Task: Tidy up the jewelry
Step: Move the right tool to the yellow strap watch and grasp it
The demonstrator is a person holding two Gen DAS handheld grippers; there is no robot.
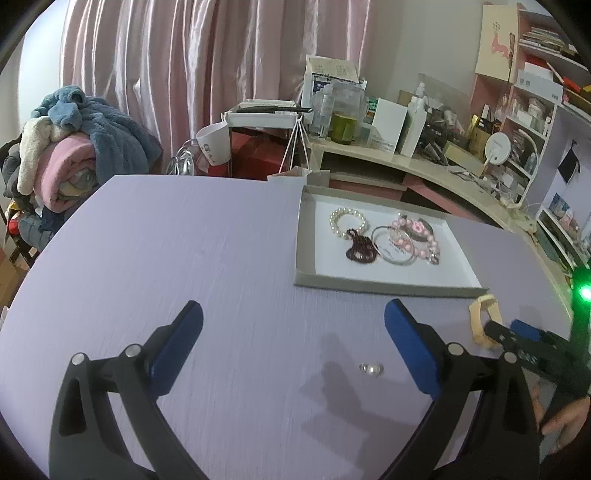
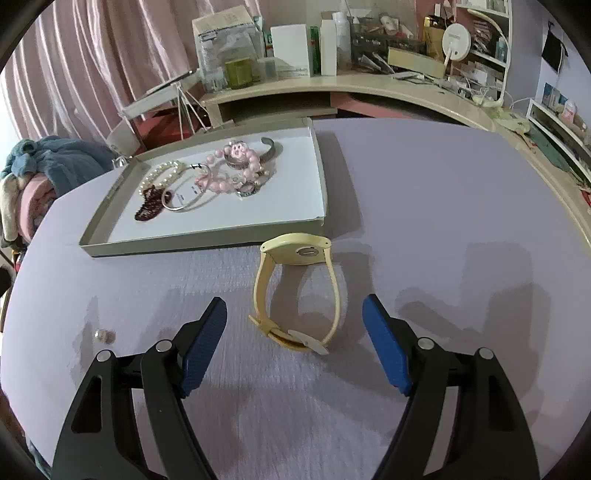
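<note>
Most pieces already lie in the shallow tray: pearl bracelet, pink bead bracelet, silver bangle. My right gripper gapes around the yellow watch; my left gripper gapes near a small earring, both awaiting pickup.

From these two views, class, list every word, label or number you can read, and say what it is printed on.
No text reads with certainty.
Cardboard box on the desk: printed label, too blurred to read.
White cup: dark marks, too small to read.
Tray floor by the silver bangle: tiny print, unreadable.
</note>
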